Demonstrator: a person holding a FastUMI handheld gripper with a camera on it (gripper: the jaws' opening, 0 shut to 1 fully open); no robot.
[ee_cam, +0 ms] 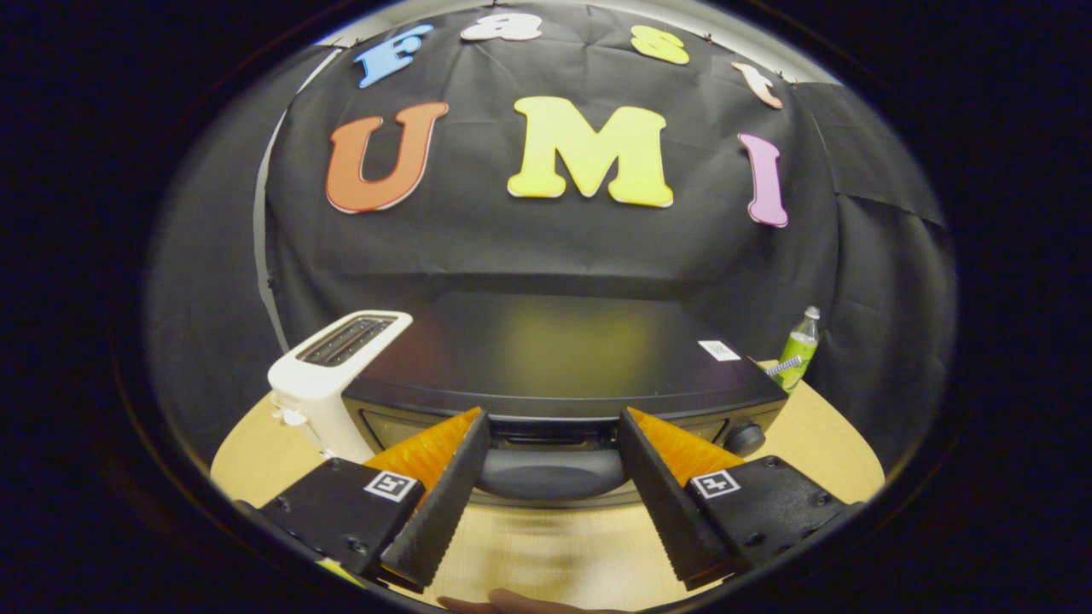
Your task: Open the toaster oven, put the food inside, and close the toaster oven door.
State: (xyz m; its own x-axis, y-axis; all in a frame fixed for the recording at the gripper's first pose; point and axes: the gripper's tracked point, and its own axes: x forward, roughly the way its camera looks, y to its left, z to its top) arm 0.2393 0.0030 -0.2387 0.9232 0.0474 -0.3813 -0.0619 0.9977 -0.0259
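Jaws of the gripper (553, 422) spread wide, empty, flanking the toaster oven (554, 358) door handle (550, 473)

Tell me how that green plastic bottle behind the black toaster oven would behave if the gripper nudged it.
The green plastic bottle stands upright, tall and narrow, so it would probably tip easily. Being round, it would likely roll once down. The gripper is open at the black toaster oven door handle, well short of it.
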